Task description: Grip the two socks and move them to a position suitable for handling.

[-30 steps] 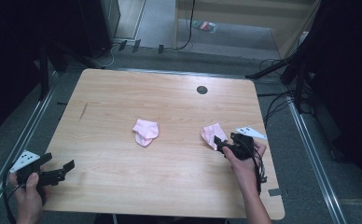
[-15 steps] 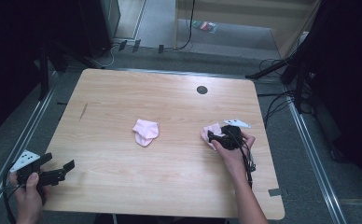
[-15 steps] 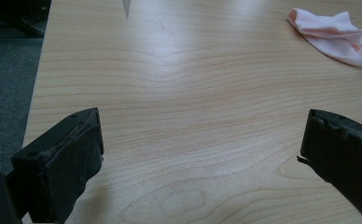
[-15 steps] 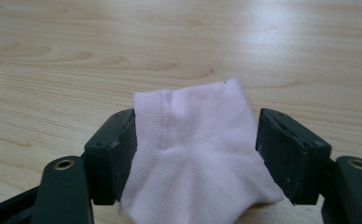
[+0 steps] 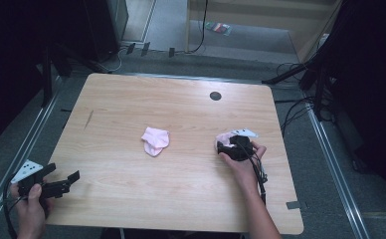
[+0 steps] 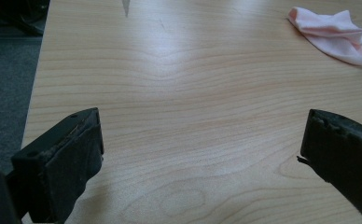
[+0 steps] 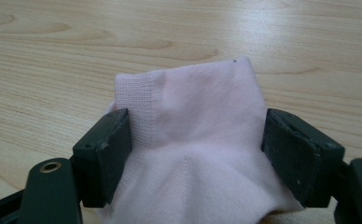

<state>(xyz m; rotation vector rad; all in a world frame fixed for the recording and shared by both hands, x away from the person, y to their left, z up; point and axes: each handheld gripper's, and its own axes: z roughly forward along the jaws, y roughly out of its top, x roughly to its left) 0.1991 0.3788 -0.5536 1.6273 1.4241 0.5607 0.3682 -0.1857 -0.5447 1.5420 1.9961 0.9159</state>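
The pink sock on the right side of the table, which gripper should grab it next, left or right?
Probably the right. The right gripper already has its jaws on either side of that pink sock, pads at its edges. The left gripper waits open at the table's near left corner, far from it.

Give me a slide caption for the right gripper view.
Right gripper straddles a pink sock on the wooden table, jaws at its sides.

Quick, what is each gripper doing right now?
Left gripper: open, holding nothing.
Right gripper: open, jaws on either side of a pink sock.
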